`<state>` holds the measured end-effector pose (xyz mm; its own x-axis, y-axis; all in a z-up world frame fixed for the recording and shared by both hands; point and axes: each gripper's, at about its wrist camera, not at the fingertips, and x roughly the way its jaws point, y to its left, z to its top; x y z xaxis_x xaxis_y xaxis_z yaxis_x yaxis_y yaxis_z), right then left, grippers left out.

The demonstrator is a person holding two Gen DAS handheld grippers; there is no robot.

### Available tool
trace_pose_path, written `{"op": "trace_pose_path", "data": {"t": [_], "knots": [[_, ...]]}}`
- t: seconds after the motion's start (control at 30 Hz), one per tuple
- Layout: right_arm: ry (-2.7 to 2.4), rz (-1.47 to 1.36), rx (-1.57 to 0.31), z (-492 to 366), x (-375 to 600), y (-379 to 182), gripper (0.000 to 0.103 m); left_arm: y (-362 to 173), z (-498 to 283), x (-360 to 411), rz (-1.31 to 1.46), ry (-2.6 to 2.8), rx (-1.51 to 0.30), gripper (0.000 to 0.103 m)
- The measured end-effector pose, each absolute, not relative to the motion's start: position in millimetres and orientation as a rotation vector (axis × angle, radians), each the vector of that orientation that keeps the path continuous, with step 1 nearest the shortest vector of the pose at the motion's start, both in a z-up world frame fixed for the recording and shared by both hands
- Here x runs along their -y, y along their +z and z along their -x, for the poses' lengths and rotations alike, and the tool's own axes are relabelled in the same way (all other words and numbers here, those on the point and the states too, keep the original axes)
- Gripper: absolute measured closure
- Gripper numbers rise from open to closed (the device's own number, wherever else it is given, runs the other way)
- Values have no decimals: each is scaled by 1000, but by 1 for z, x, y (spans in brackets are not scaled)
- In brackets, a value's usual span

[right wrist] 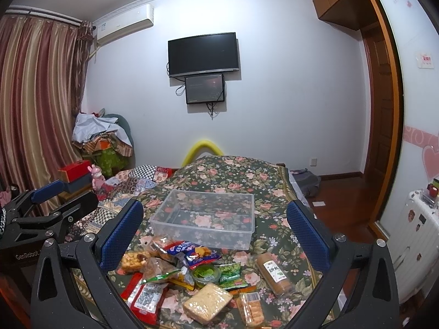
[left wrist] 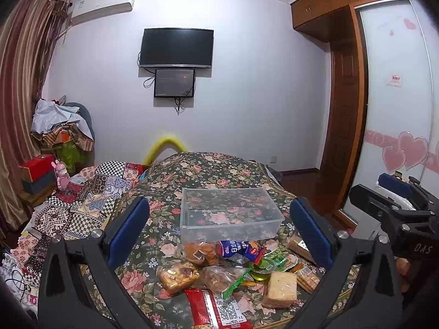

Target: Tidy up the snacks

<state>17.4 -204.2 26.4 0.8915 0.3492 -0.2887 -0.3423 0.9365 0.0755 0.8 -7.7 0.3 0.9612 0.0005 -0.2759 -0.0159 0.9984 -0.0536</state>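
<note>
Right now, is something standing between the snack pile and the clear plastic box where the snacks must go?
Nothing visible does. The clear plastic box sits open and empty just behind the snack pile on the floral cover.

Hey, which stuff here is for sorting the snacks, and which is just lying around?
For the job: clear plastic bin, snack pile, cracker sleeve, red packet.
Lying about: pink bunny toy, red box, clothes heap.
</note>
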Motion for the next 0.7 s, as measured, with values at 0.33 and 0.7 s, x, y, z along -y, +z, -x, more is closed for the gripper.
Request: {"op": "trace_pose_path", "data": {"t": [0.33,0.7], "knots": [[364,-18,-309,-18,203,25,0,-3,-3,6,58,11,-285,0],[323,-51,-427,-39,216,1,0,-26,-20,-4,86,-1,-403,2]]}}
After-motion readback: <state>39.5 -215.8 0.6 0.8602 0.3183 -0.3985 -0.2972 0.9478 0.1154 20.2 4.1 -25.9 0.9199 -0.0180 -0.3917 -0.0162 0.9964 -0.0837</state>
